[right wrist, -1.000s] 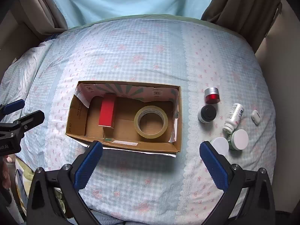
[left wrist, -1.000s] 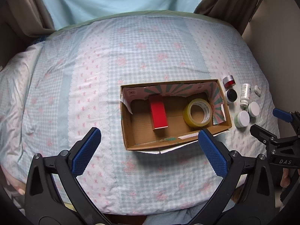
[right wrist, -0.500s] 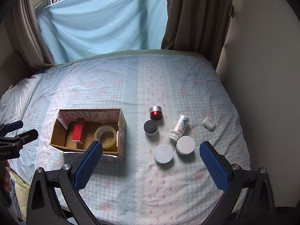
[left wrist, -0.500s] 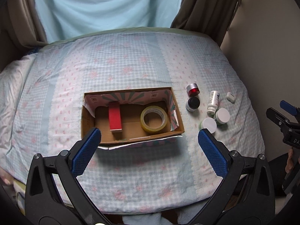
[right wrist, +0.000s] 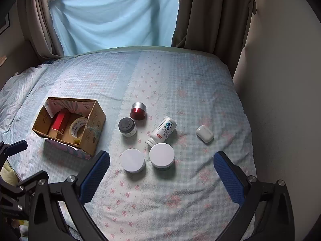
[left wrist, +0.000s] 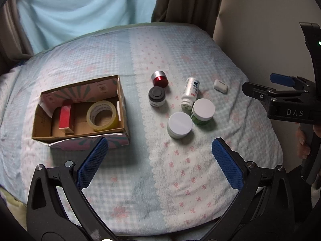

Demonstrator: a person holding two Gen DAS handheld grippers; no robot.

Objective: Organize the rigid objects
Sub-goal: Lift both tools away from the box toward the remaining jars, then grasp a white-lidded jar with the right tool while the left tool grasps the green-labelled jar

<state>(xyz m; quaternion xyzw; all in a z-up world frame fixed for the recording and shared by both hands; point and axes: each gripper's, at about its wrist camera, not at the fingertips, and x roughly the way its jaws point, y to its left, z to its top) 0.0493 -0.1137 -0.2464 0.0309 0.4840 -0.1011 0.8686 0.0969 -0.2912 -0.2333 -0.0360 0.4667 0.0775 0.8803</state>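
Observation:
An open cardboard box (left wrist: pixel 122 108) (right wrist: pixel 98 120) lies on the bed and holds a red box (left wrist: pixel 65 115) (right wrist: pixel 58 121) and a roll of tape (left wrist: pixel 102 116) (right wrist: pixel 78 129). To its right lie a red jar (left wrist: pixel 159 78) (right wrist: pixel 138 111), a dark-lidded jar (left wrist: pixel 156 96) (right wrist: pixel 127 127), a white bottle on its side (left wrist: pixel 190 92) (right wrist: pixel 162 132), two white-lidded jars (left wrist: pixel 179 125) (left wrist: pixel 203 111) (right wrist: pixel 132 160) (right wrist: pixel 162 155) and a white earbud case (left wrist: pixel 220 86) (right wrist: pixel 204 133). My left gripper (left wrist: pixel 159 162) and right gripper (right wrist: pixel 161 177) are open, empty, above the bed's near edge.
The bed (right wrist: pixel 180 84) has a checked blue and pink cover. A wall (right wrist: pixel 280 80) runs close along its right side. Curtains (right wrist: pixel 112 16) hang behind the far edge. The right gripper also shows at the right of the left wrist view (left wrist: pixel 280 94).
Both grippers have pulled back and swung right, away from the box. The jars, bottle and earbud case now sit in the middle of both views. Nothing on the bed has moved.

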